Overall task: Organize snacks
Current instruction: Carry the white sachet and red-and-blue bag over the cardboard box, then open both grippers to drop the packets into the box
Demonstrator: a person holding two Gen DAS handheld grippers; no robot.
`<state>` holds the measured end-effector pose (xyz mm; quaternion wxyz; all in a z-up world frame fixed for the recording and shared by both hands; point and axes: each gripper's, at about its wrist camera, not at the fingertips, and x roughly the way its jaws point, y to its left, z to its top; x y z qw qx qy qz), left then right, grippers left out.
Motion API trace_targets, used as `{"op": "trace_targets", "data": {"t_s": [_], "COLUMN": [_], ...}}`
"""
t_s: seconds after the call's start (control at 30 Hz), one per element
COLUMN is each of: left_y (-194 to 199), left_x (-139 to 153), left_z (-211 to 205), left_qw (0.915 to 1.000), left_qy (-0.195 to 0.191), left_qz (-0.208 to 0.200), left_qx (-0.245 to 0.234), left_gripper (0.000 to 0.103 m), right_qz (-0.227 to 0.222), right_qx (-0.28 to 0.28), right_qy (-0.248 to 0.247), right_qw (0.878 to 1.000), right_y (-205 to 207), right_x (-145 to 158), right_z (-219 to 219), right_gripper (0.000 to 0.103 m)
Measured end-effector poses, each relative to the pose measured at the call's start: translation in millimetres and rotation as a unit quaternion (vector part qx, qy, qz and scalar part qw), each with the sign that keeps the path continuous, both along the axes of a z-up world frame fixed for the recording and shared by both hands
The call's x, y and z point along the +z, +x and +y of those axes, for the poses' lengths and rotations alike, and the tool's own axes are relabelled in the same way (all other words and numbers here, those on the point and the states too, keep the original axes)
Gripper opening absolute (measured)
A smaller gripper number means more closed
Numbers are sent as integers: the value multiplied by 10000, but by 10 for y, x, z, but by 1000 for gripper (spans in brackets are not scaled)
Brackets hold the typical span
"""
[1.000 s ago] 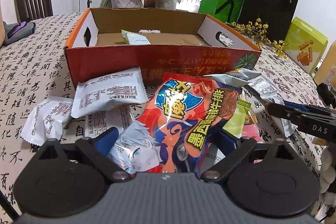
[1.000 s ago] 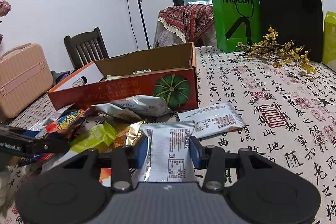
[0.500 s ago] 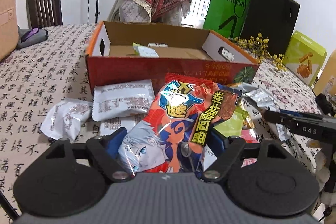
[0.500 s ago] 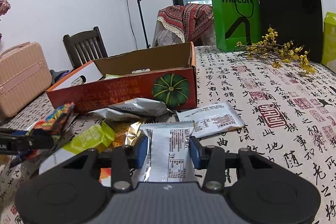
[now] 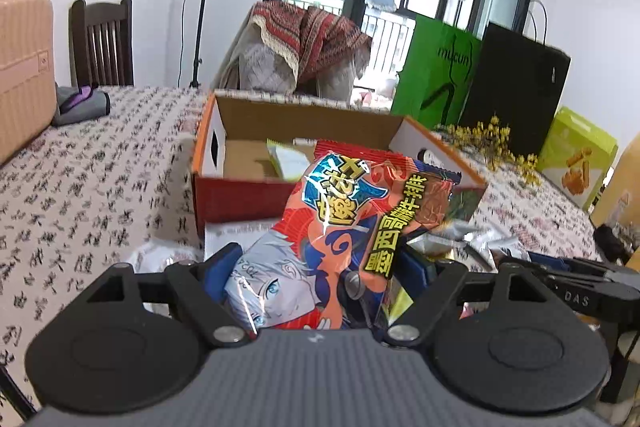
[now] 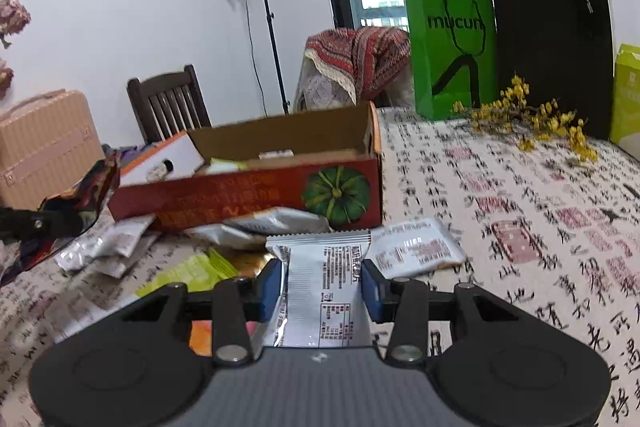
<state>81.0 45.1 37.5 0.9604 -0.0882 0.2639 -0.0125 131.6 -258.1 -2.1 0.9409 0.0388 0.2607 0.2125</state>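
Red cartoon snack bag (image 5: 348,227) pinched in left gripper (image 5: 320,279), now lifted off the pile, in front of the cardboard box (image 5: 248,195) near wall. Right gripper (image 6: 320,283) unchanged, clamped on silver packet (image 6: 320,283) on the tablecloth (image 6: 520,211).

one cardboard box (image 6: 256,183); one red snack bag (image 5: 352,227); three silver packets in plain view: (image 6: 320,291), (image 6: 416,247), (image 6: 276,223), with others in the heap too overlapped to count; one green packet (image 6: 192,271); two paper bags, green (image 6: 452,51) and black (image 6: 552,47); one chair (image 6: 168,103); one suitcase (image 6: 44,143); one lamp stand (image 6: 260,7).
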Motion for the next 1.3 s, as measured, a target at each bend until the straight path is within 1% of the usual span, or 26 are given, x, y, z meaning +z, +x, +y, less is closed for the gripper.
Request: {"op": "trace_targets", "data": {"t_s": [0.13, 0.33, 0.43, 0.53, 0.73, 0.87, 1.0, 1.07, 1.17, 1.2, 1.3], "left_y": [59, 271, 418, 592, 961, 1194, 1358, 1400, 1429, 1447, 1497], "left_x": [161, 386, 453, 495, 520, 461, 342, 251, 141, 111, 24], "left_z": [-2, -53, -73, -106, -65, 7, 128, 148, 159, 157, 135], "left_qw": [9998, 9991, 9991, 9992, 9986, 9972, 9936, 9914, 9891, 9888, 9889], "left_qy": [-42, -95, -162, -142, -325, -359, -417, -251, -43, 8, 214], "left_qz": [-202, -403, -375, -335, -249, -230, -321, -447, -590, -581, -472], "left_qx": [42, 114, 98, 132, 335, 609, 997, 1203, 1346, 1375, 1396], "left_gripper": [82, 82, 82, 82, 81, 81, 81, 81, 81, 81, 81], "right_qz": [-218, -472, -603, -674, -514, -298, -114, -90, -176, -169, -213], "right_qx": [36, 44, 57, 62, -37, -157, -305, -341, -213, -220, -248], "right_qy": [29, 178, 198, 151, 133, 116, 176, 259, 595, 609, 323], "right_qw": [9998, 9987, 9980, 9976, 9986, 9994, 9993, 9990, 9978, 9978, 9989], "right_y": [-33, 43, 126, 263, 660, 972, 1285, 1383, 1428, 1440, 1461], "right_x": [163, 436, 584, 703, 815, 776, 616, 504, 309, 262, 171], "right_z": [24, 93, 167, 274, 486, 629, 729, 743, 701, 702, 751], "right_gripper": [41, 41, 41, 41, 41, 41, 41, 41, 41, 41, 41]}}
